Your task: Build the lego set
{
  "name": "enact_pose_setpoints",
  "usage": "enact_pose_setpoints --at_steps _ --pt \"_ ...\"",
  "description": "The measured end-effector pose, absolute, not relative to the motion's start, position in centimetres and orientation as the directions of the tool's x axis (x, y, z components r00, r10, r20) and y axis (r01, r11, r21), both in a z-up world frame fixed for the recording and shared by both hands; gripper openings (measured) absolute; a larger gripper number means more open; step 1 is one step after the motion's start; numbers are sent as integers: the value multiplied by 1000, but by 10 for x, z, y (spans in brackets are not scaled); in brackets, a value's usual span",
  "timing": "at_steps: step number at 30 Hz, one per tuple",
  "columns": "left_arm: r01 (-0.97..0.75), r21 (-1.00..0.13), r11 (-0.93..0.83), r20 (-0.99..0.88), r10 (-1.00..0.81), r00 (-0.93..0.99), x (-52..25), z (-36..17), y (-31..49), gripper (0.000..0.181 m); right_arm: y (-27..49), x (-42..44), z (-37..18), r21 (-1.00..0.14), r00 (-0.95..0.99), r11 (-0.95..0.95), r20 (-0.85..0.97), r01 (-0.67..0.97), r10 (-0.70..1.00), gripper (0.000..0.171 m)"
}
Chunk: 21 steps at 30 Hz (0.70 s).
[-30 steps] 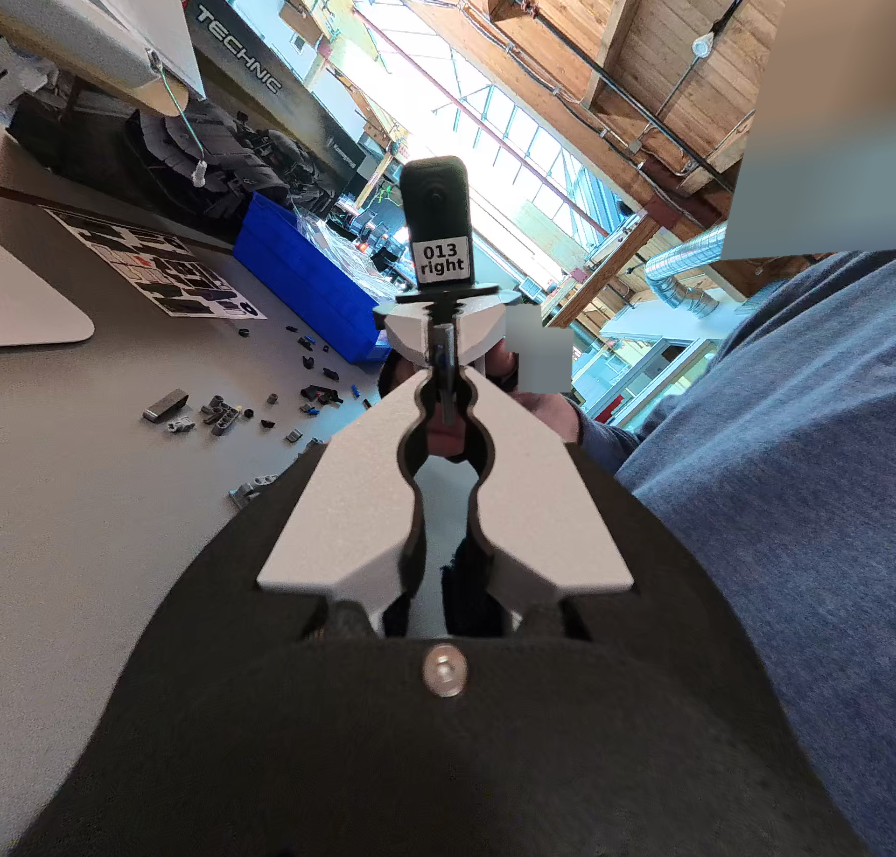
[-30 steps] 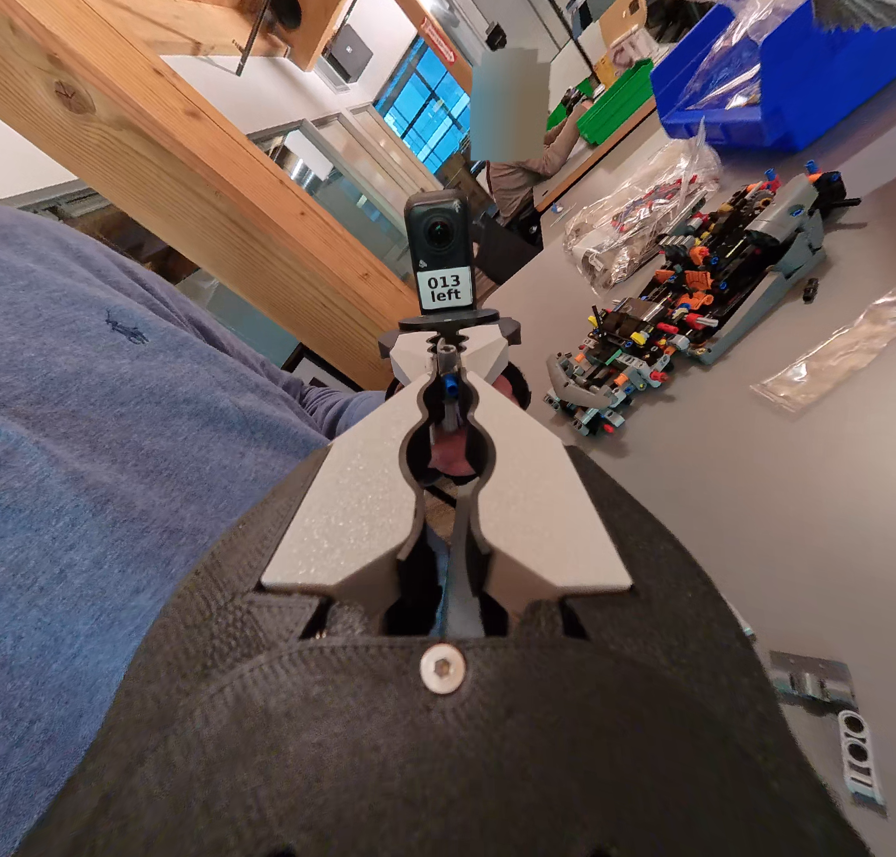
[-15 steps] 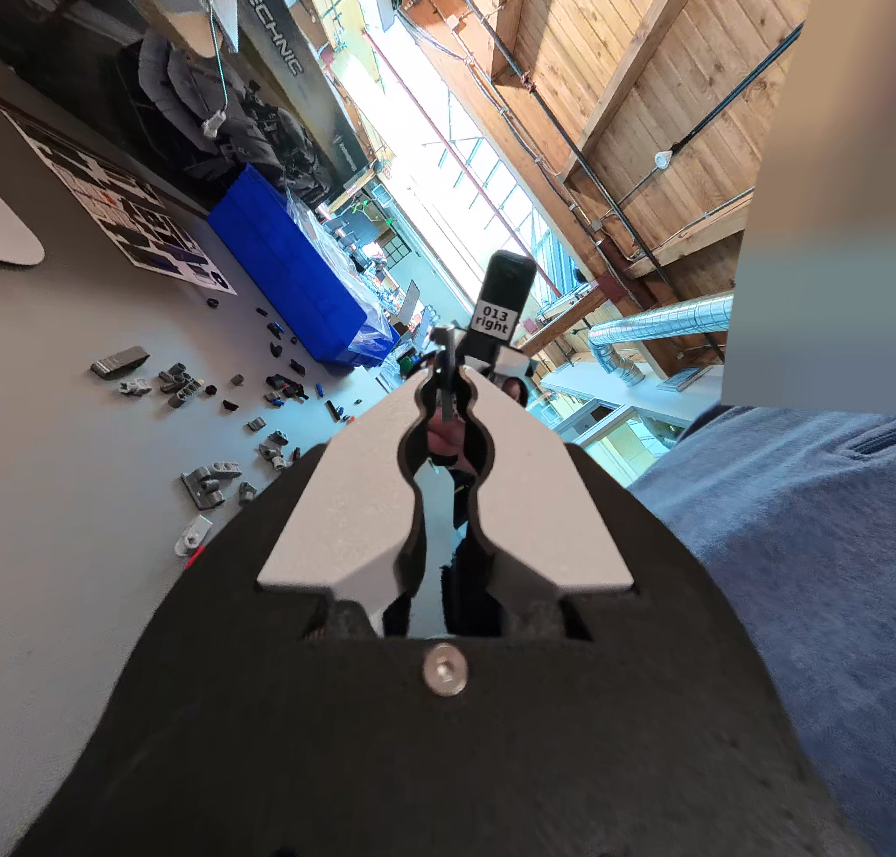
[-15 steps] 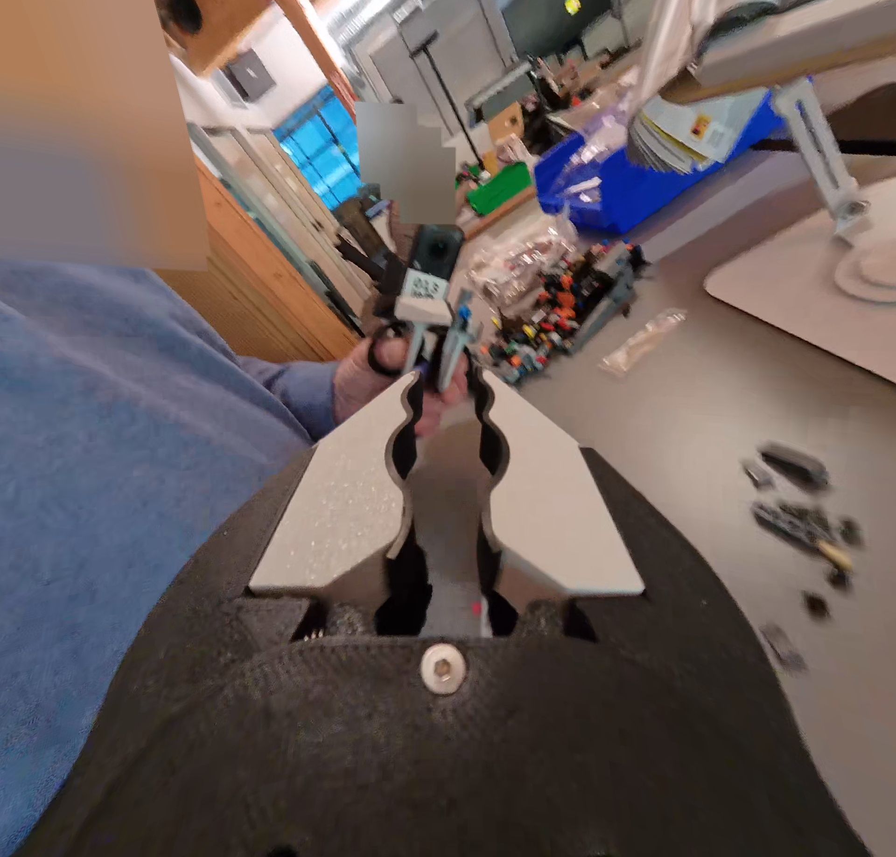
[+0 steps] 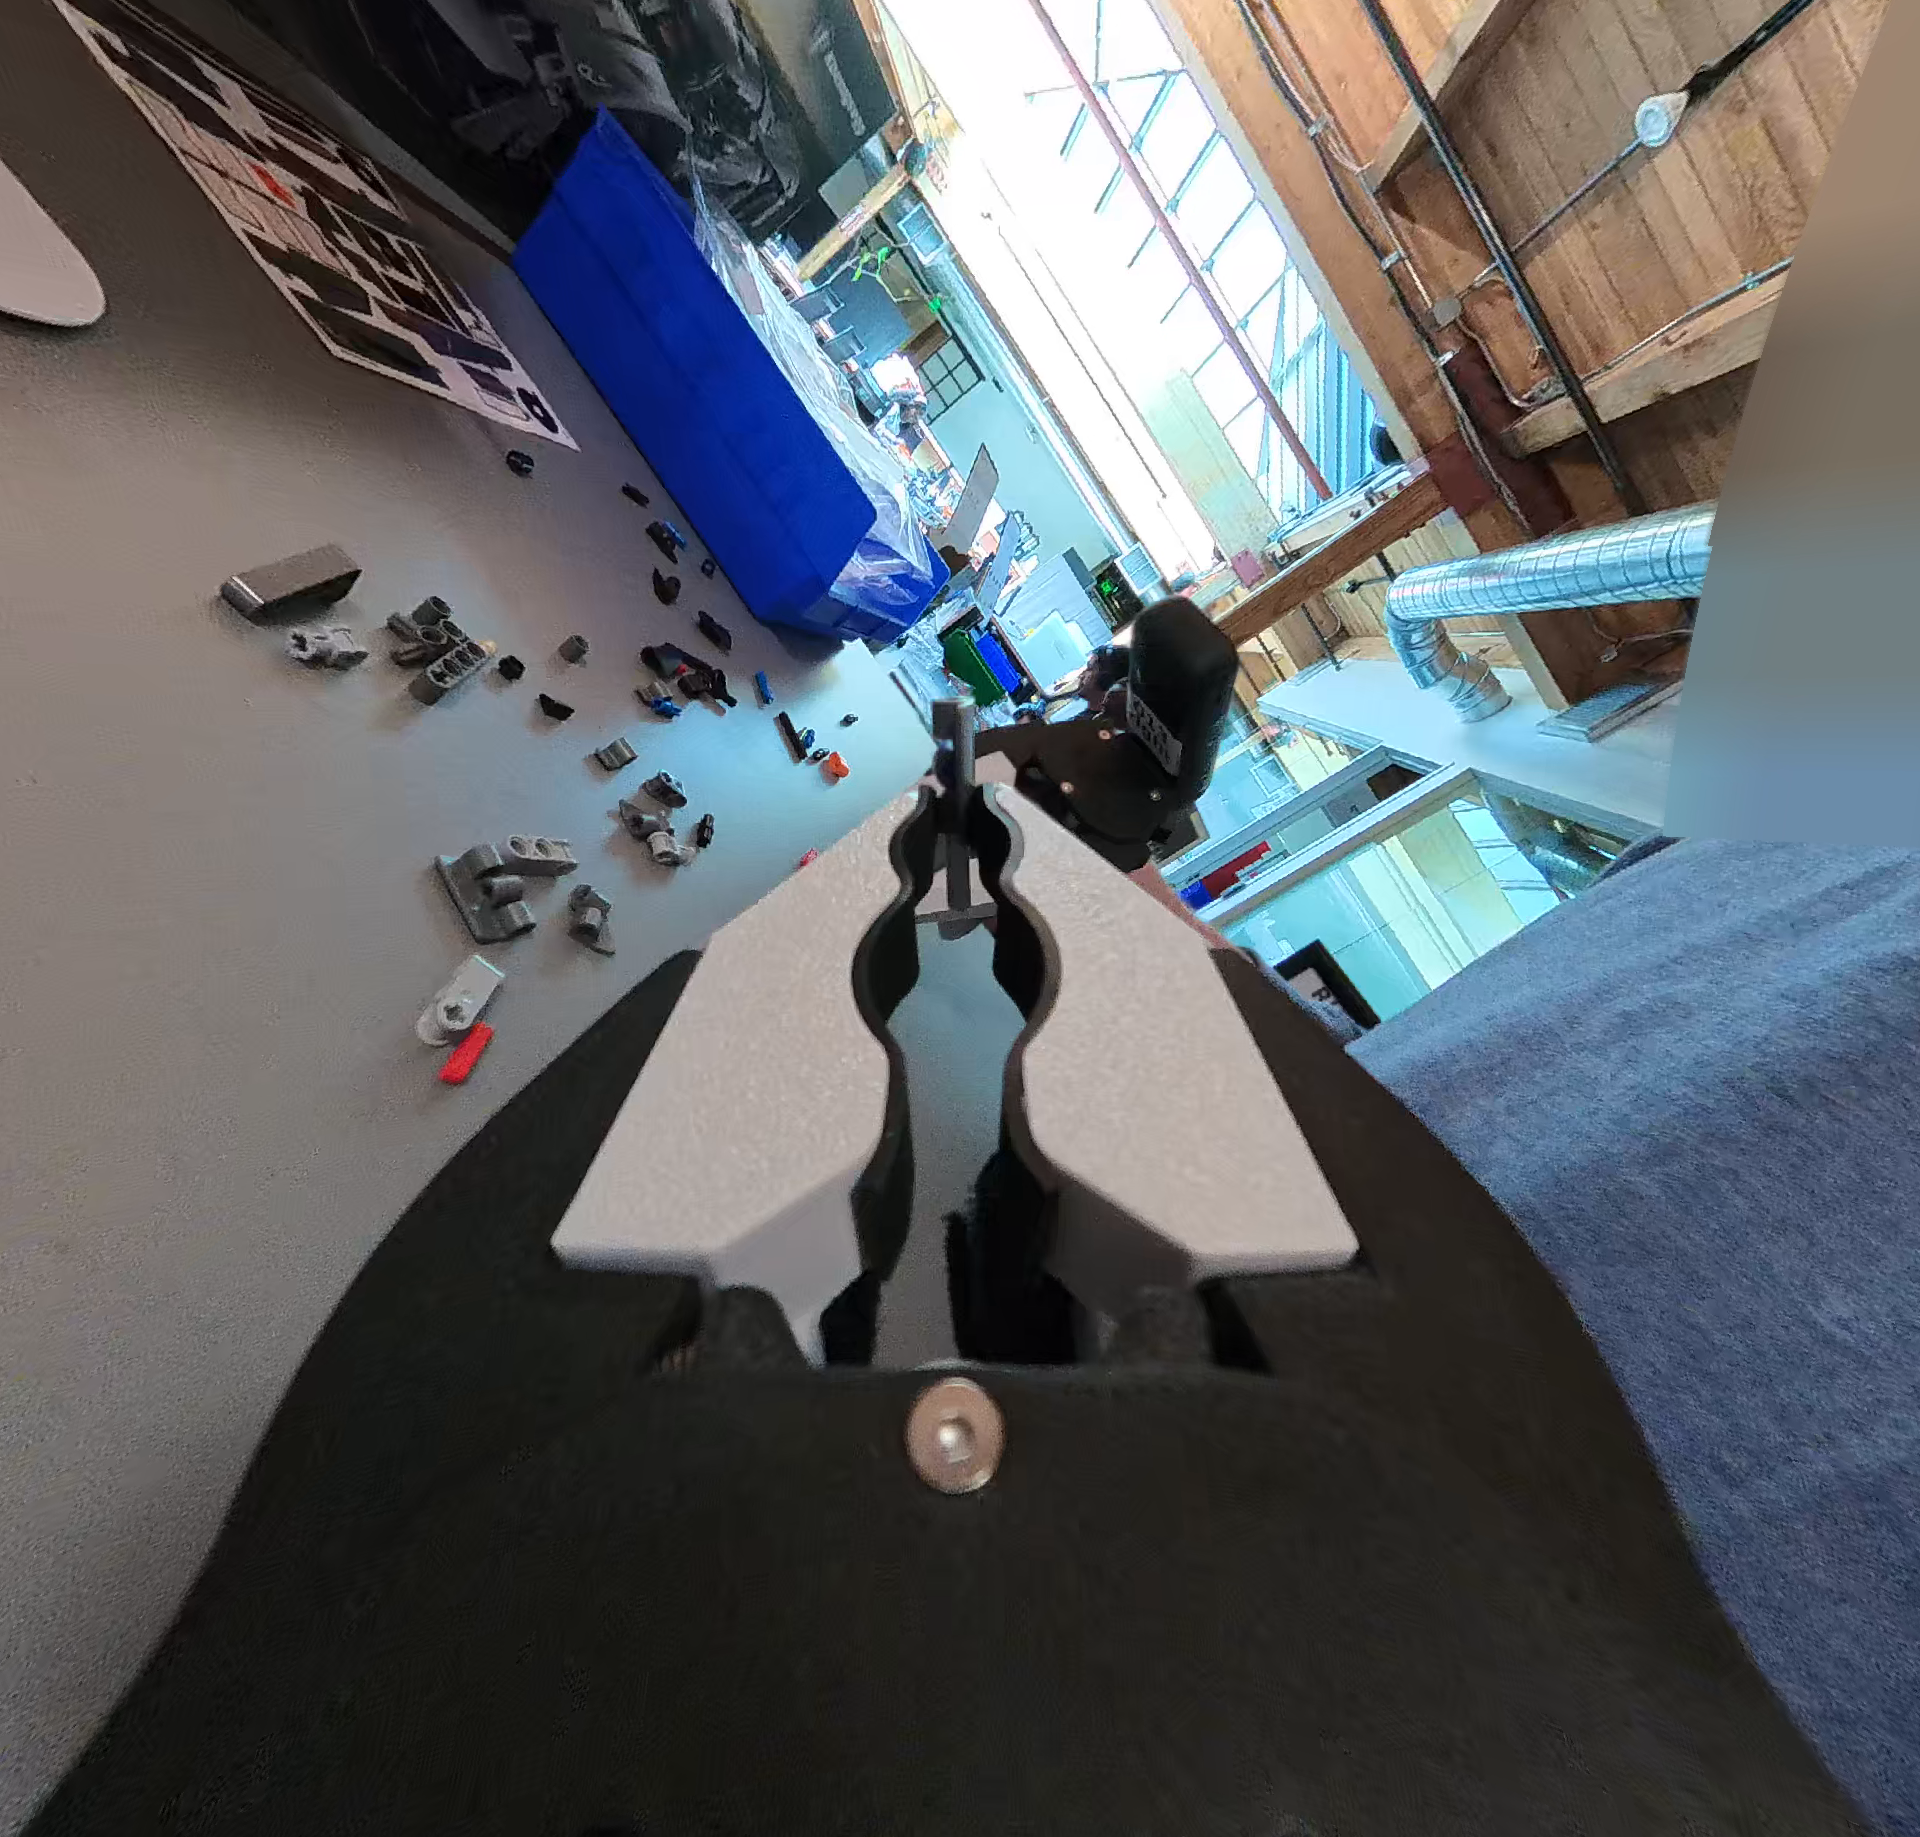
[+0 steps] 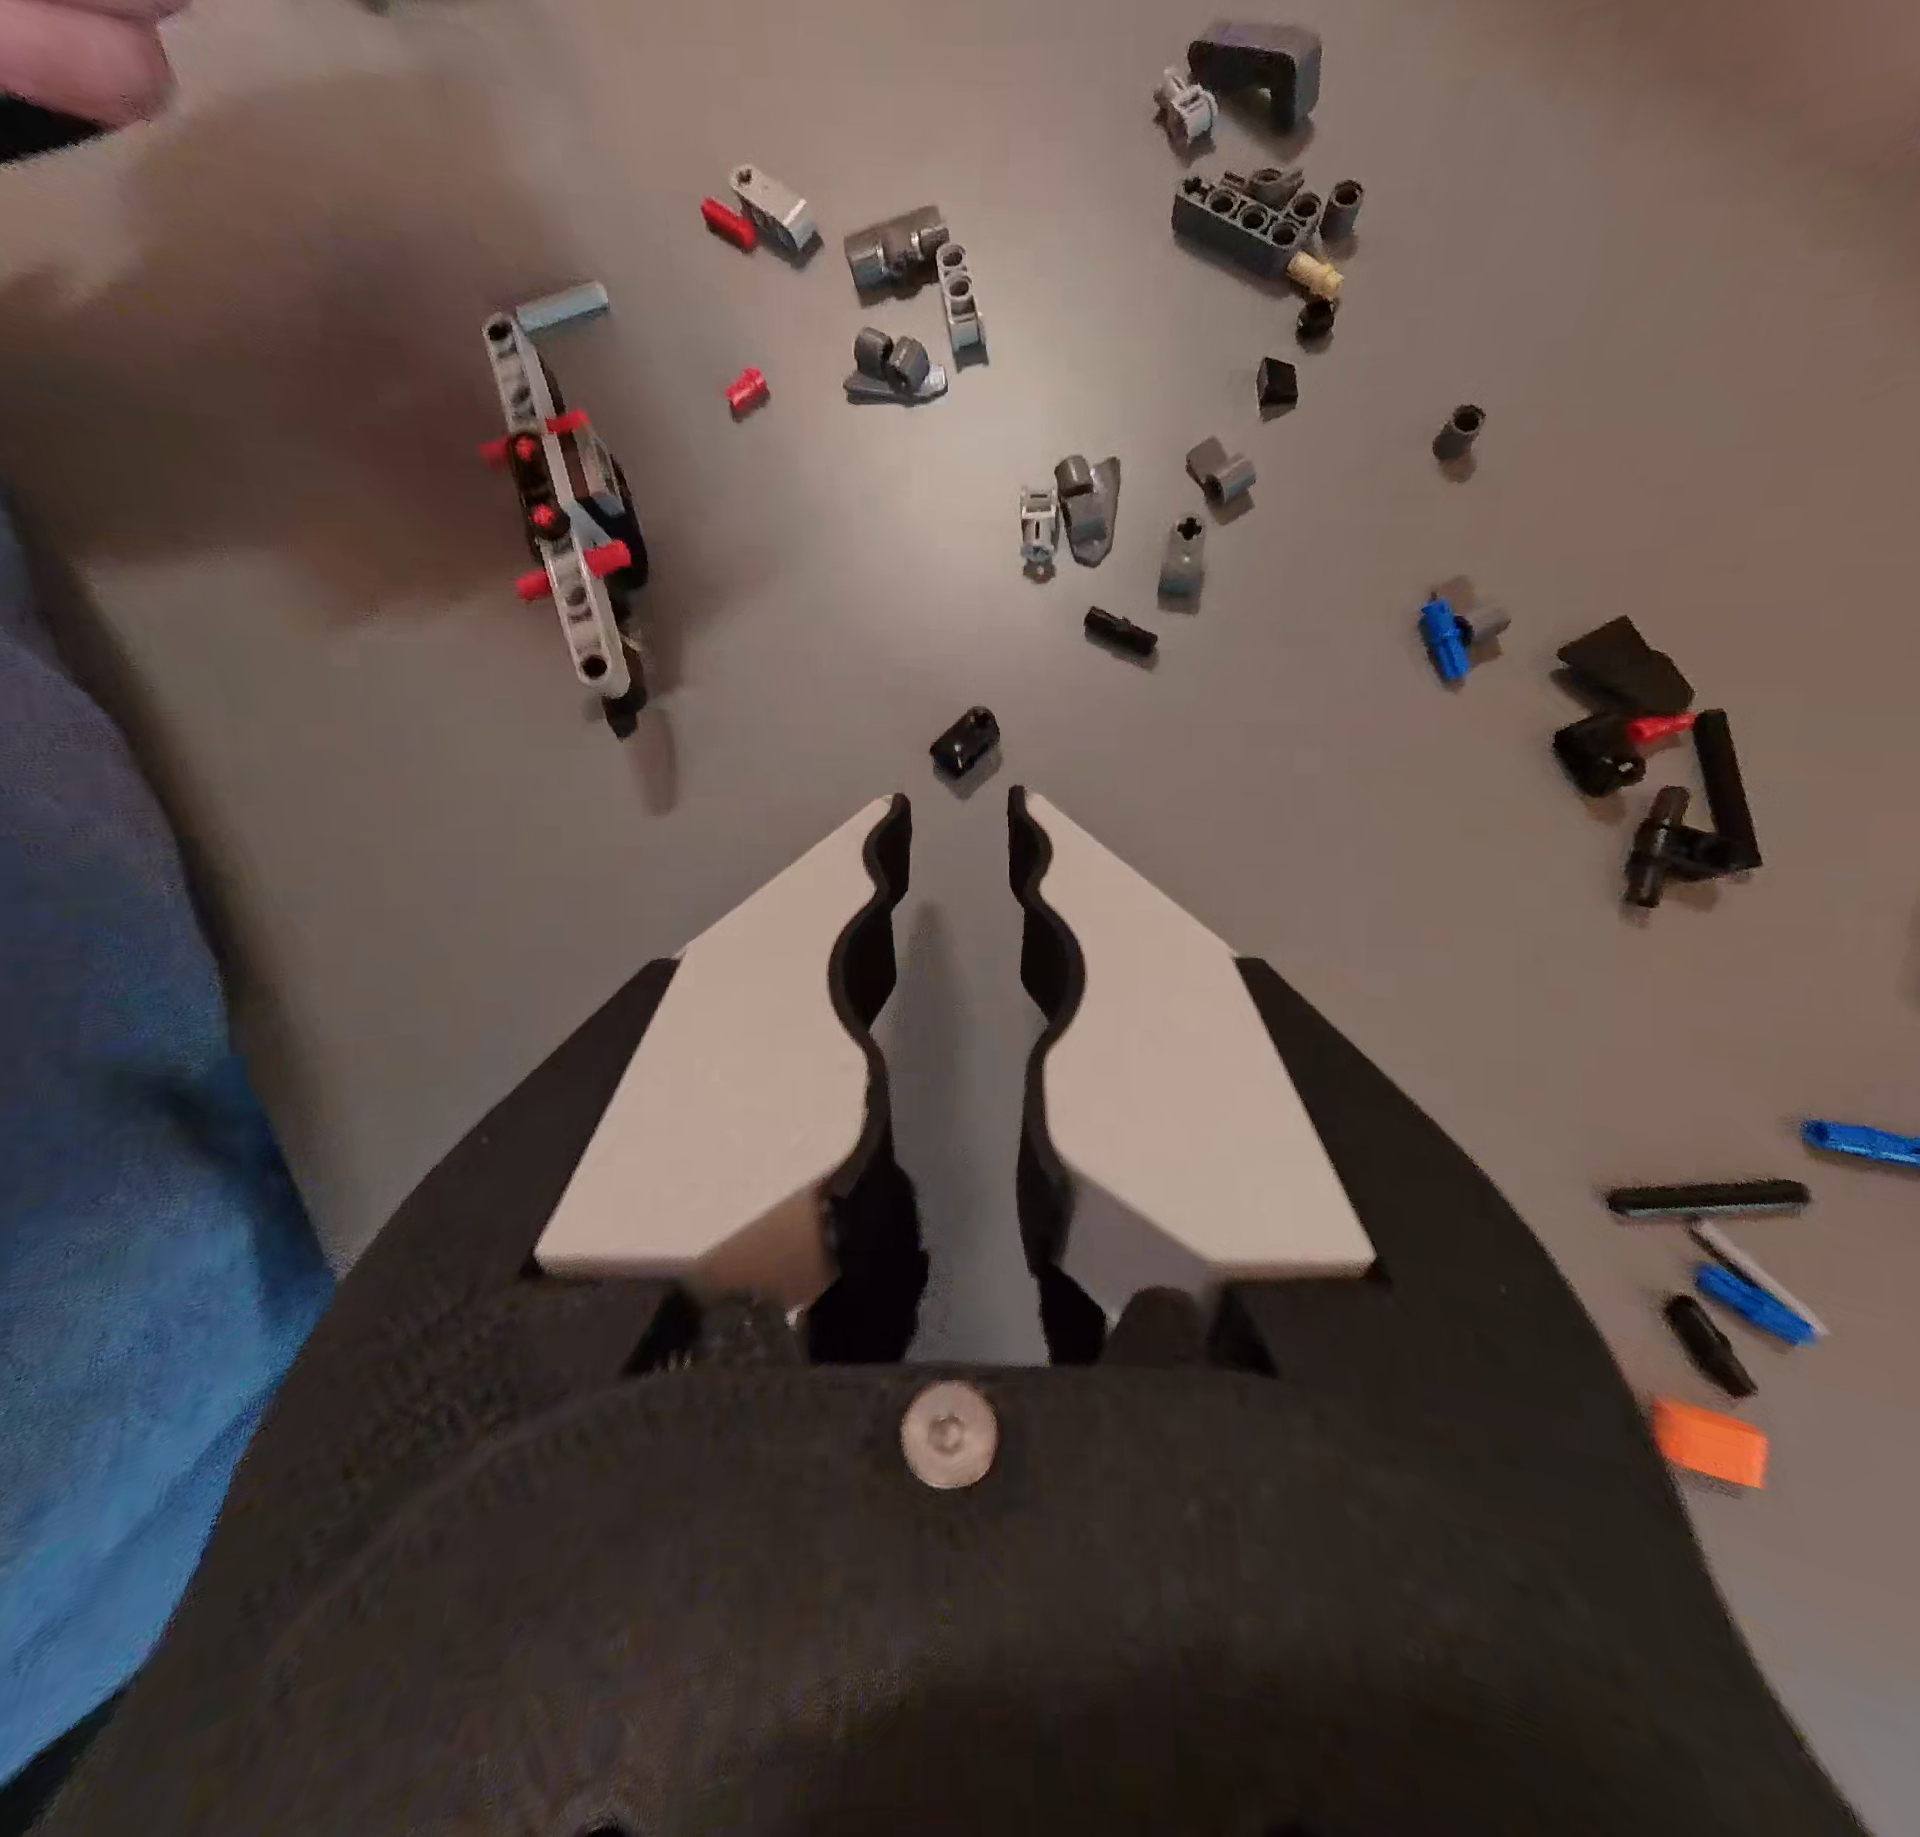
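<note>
A thin grey axle piece is pinched upright between the nearly closed tips of the left gripper, with what seems to be a small blue part at its top, though this is blurred. Loose lego parts are scattered on the grey table left of those fingers. The right gripper is held parted and empty above the table. A grey beam assembly with red pins lies to its left, a small black connector is seen just beyond the fingertips, and black pieces lie to the right.

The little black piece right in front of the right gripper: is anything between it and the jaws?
No. In the right wrist view, only bare grey table separates the open right gripper from the small black piece.
</note>
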<state>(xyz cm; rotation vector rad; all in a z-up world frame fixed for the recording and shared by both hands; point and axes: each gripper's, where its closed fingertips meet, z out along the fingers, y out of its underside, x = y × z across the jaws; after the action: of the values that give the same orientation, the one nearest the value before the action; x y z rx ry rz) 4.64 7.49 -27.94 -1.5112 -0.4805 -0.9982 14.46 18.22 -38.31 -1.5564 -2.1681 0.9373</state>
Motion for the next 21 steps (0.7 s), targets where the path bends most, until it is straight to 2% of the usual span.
enact_pose_setpoints --at_steps 3,6,9,11,21 --pt "772 -597 -219 800 -233 552 50 -280 78 5 178 135 -383 -684 -320 133 -153 718 935 20" --pt "769 -601 -219 798 -222 561 53 -281 79 5 173 134 -394 -655 -301 129 -156 744 941 24" --pt "771 -600 -213 799 -214 562 53 -282 79 5 171 129 -400 -656 -279 128 -131 744 951 19" --pt "769 -603 -212 797 -208 567 53 -282 79 5 175 126 -401 -658 -262 130 -106 742 959 6" --pt "768 -608 -200 793 -187 579 49 -285 78 5 172 117 -384 -708 -266 16 -244 706 932 5"
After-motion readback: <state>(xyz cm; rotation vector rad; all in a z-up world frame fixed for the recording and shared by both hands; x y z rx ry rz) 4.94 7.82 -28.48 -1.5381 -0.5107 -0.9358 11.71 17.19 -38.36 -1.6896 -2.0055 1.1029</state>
